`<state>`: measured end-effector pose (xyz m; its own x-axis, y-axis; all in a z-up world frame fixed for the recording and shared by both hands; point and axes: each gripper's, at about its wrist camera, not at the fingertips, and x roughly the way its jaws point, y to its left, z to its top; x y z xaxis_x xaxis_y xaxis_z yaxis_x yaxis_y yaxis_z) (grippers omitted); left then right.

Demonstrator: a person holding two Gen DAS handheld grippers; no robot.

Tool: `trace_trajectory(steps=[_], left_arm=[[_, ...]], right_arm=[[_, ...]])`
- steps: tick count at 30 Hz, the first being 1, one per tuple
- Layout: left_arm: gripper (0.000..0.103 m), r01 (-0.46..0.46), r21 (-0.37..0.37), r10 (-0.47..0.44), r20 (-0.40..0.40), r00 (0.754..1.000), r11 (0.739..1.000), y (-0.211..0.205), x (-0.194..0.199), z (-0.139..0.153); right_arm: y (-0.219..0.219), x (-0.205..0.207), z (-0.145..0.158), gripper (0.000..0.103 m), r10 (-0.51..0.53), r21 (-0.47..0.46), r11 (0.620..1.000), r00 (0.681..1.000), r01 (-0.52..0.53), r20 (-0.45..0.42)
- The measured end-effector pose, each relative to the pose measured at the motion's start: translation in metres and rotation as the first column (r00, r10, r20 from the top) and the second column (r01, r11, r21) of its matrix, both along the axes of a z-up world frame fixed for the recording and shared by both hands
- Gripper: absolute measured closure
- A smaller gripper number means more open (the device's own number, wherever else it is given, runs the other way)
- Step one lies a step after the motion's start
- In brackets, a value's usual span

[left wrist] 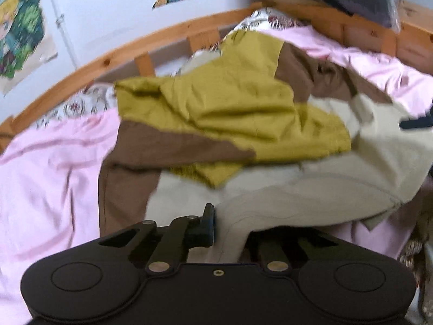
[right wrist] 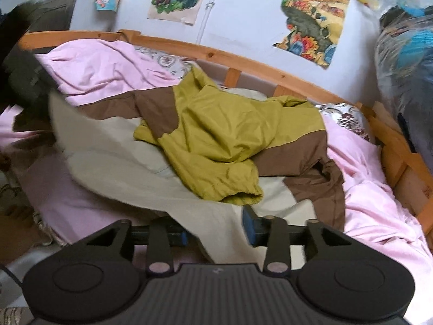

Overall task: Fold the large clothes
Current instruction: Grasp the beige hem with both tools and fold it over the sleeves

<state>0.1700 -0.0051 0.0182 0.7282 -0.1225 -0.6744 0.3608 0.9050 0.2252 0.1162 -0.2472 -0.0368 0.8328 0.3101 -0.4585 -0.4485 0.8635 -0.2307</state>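
now, jacket point(right wrist: 216, 135): crumpled mid-bed on the pink sheet point(right wrist: 108, 65), olive sleeves heaped over the cream body.
left gripper point(left wrist: 216, 224): your jaws are pinched tight on the cream hem point(left wrist: 297, 203), likely to anchor that corner.
right gripper point(right wrist: 215, 233): your fingers stand apart with the hem between them, not pressing.
why: both at the near edge, probably to spread it flat.

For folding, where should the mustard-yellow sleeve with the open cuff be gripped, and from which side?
Grip the mustard-yellow sleeve at its open cuff, coming from the near bed edge. The cuff lies on top of the cream panel, facing the right gripper, its hem exposed.
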Motion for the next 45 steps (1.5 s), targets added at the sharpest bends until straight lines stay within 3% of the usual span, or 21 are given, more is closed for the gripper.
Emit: trace_trajectory(steps=[2,4,9,12,14,15,16,17,19,21,24,28,30,32,34,39,45], left_arm=[[0.096,0.008,-0.030,-0.009,-0.017,1.000,1.000,-0.001,0.015,0.012],[0.097,0.011,-0.049,-0.012,-0.031,0.999,0.999,-0.003,0.028,0.021],[0.097,0.002,-0.089,-0.007,-0.057,0.998,0.996,-0.004,0.045,0.034],[0.097,0.009,-0.082,-0.012,-0.036,0.999,0.997,-0.004,0.044,0.036],[0.096,0.013,-0.066,-0.015,-0.033,0.999,0.998,-0.001,0.038,0.032],[0.096,0.013,-0.063,-0.016,-0.039,0.999,0.998,0.002,0.035,0.028],[0.096,0.007,-0.063,-0.010,-0.045,0.999,0.998,0.005,0.031,0.024],[0.096,-0.001,-0.062,-0.002,-0.049,0.999,0.998,0.007,0.027,0.021],[0.094,-0.017,-0.056,0.014,-0.050,0.999,0.998,0.013,0.016,0.012],[0.090,-0.032,-0.031,0.031,-0.040,0.999,0.999,0.016,0.002,0.002],[0.081,-0.038,0.050,0.038,-0.010,0.999,0.998,0.016,-0.023,-0.018],[0.077,-0.058,0.108,0.061,-0.027,0.998,0.992,0.021,-0.051,-0.049],[0.079,-0.069,0.126,0.073,-0.029,0.997,0.990,0.024,-0.061,-0.061],[0.089,-0.078,0.125,0.079,0.001,0.997,0.989,0.028,-0.070,-0.060],[0.101,-0.085,0.085,0.082,0.029,0.996,0.993,0.034,-0.076,-0.047],[0.103,-0.093,-0.033,0.096,0.108,0.990,0.995,0.049,-0.077,0.004],[0.103,-0.090,-0.166,0.120,0.180,0.976,0.982,0.059,-0.073,0.073]], right_arm=[[0.003,-0.004,0.000,0.027,0.043,0.010,0.999,0.999,-0.043,0.002],[0.010,-0.009,-0.003,0.018,0.078,-0.019,0.997,0.997,-0.078,0.009],[0.032,-0.002,-0.023,0.016,0.060,-0.159,0.985,0.998,-0.065,-0.035],[0.036,0.004,-0.033,0.027,-0.009,-0.228,0.974,1.000,0.003,-0.027],[0.030,0.006,-0.031,0.046,-0.065,-0.236,0.970,0.998,0.064,0.003],[0.025,0.008,-0.028,0.055,-0.100,-0.218,0.971,0.995,0.101,0.015],[0.019,0.009,-0.023,0.075,-0.127,-0.193,0.973,0.992,0.130,0.025],[0.011,0.009,-0.016,0.086,-0.149,-0.146,0.977,0.988,0.153,0.039],[-0.001,0.007,-0.002,0.096,-0.178,-0.058,0.982,0.982,0.181,0.061],[-0.008,0.004,0.014,0.097,-0.189,0.004,0.982,0.977,0.189,0.099],[-0.010,0.001,0.033,0.099,-0.210,0.033,0.978,0.965,0.207,0.156],[-0.008,-0.001,0.046,0.100,-0.225,0.046,0.974,0.958,0.220,0.176],[-0.008,-0.005,0.049,0.100,-0.226,0.051,0.974,0.959,0.221,0.168],[-0.007,-0.009,0.052,0.100,-0.225,0.043,0.974,0.960,0.221,0.164],[-0.005,-0.013,0.055,0.100,-0.221,0.047,0.975,0.964,0.217,0.144],[-0.021,-0.022,0.071,0.102,-0.249,0.152,0.960,0.966,0.237,0.068],[-0.037,-0.032,0.107,0.102,-0.285,0.233,0.939,0.952,0.255,0.108]])
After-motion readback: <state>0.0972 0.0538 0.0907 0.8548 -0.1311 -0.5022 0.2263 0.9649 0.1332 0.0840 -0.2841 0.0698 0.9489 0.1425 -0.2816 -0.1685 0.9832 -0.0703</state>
